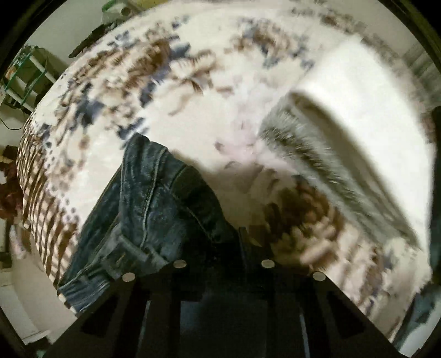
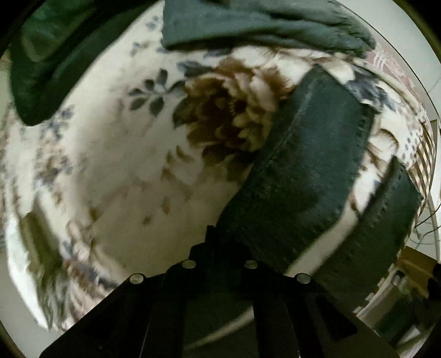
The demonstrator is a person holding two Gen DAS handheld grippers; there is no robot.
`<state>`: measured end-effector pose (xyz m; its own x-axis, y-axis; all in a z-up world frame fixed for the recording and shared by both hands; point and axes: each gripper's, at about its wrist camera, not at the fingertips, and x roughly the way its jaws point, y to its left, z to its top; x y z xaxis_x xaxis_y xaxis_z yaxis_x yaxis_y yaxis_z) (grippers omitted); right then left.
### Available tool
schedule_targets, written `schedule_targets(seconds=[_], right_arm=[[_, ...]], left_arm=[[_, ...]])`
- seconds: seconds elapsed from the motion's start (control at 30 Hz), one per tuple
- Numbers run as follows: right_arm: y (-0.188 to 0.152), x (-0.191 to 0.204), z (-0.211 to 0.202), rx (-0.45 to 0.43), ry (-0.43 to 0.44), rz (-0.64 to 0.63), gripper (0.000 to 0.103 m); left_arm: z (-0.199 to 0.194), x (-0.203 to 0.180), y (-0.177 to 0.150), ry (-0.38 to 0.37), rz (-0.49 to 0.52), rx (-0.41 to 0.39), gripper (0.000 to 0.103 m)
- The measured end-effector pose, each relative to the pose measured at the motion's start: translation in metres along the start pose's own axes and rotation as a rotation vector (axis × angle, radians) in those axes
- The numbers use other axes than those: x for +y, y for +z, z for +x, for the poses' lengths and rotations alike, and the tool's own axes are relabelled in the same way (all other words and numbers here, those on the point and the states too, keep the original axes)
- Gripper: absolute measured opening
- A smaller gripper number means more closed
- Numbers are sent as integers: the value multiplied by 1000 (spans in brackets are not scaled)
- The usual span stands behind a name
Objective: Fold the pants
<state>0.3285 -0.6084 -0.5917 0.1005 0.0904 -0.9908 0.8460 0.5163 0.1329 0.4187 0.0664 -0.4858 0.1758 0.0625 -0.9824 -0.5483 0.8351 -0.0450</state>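
Floral bedspread fills both views. Your jeans lie on it, waist end bunched and clamped in your left gripper. Your right gripper is clenched on a leg near its hem.

Dark pants on floral bedspread

A bed covered by a white blanket with brown and blue flowers carries everything. On it lie blue jeans, a white and grey folded cloth and dark green garments.
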Motion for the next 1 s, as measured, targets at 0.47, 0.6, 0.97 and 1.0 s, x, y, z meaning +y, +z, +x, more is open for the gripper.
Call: schedule_targets(seconds=[0.47,0.6,0.97,1.0], right_arm=[[-160,-156,-73,39,7,-48,5],[-184,-189,-54,98,43,-49,6],[-162,-168,-100,-95,-49,-294,77],[-154,-156,-94,-112,-85,-350,83]], left_arm=[[-33,146,-173,43,-55,40,16],[8,160,-194,51,-77,71,17],[-31,125,-199,135,17,-50,77],[-36,116,-201,163,50,-77,77]])
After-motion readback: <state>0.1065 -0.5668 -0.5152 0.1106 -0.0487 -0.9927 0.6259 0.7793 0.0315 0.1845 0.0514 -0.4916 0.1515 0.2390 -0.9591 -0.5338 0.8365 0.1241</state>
